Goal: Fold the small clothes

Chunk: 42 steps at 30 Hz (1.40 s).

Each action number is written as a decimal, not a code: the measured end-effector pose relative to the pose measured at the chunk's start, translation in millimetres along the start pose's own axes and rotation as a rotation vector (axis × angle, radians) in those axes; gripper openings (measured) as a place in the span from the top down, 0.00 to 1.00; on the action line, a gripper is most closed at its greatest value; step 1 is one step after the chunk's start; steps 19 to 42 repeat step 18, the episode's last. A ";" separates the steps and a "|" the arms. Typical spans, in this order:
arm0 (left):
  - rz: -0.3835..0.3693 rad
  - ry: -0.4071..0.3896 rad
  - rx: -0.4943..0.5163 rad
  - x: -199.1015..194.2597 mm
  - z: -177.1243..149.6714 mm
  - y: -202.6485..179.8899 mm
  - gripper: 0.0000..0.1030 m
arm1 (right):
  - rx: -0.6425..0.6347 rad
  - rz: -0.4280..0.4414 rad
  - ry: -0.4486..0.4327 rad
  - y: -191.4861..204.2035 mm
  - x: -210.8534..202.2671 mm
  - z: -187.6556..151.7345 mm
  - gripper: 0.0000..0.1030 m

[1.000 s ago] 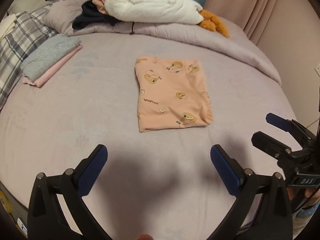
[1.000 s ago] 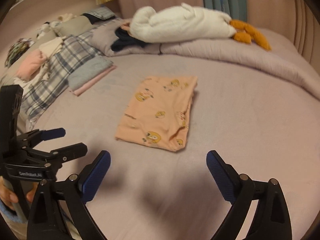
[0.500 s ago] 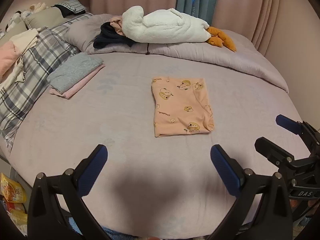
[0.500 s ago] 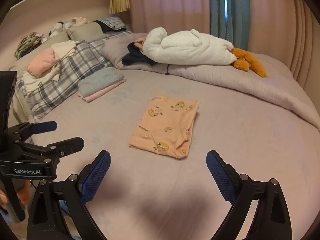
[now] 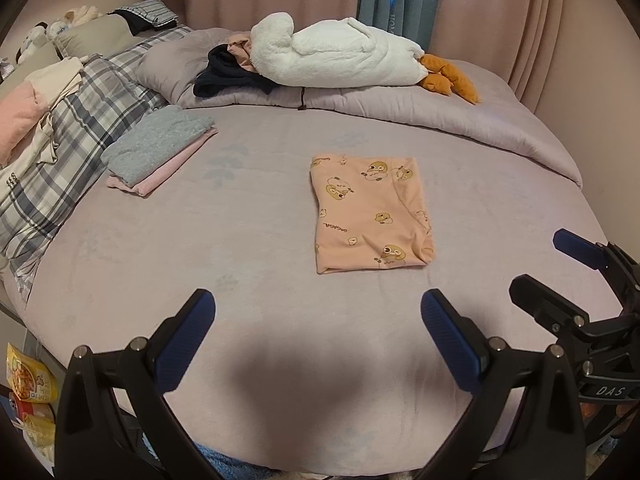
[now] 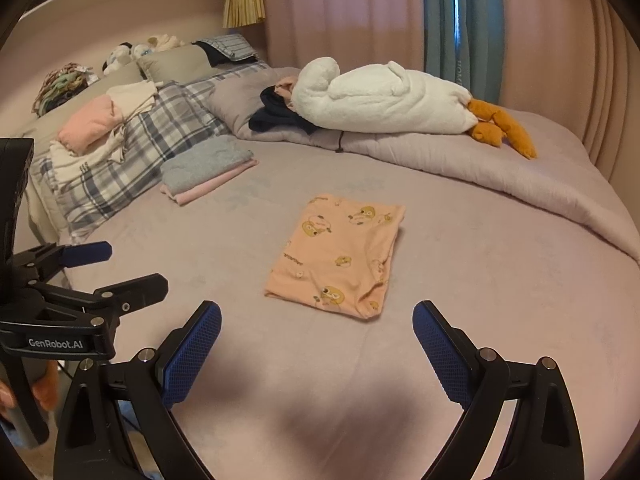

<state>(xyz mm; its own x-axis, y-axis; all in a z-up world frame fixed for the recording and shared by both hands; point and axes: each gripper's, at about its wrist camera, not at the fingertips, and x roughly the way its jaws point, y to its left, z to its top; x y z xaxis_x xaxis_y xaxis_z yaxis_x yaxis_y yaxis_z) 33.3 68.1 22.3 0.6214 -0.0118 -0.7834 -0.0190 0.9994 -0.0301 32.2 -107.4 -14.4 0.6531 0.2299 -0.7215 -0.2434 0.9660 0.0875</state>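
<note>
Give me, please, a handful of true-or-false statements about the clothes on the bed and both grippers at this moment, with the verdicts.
1. The peach cartoon-print garment lies folded flat on the bed. True.
2. The left gripper is clamped on the peach garment. False: it is open and holds nothing, with the garment lying clear of its fingers.
3. The right gripper is open and empty. True.
4. The grey folded item lies under the pink one. False: the grey one is on top of the pink one.
5. The white plush goose sits in the middle of the bed beside the peach garment. False: it rests on the rolled duvet at the far side.
</note>
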 end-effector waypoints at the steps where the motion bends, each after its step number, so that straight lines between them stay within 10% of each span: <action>1: 0.000 0.001 0.001 0.2 -0.2 -0.8 0.00 | 0.001 0.000 -0.001 0.7 -0.4 -0.1 0.07; 42: 0.013 0.007 0.006 0.5 -0.3 -8.0 0.00 | 0.012 0.019 -0.004 3.2 -1.5 -0.1 0.07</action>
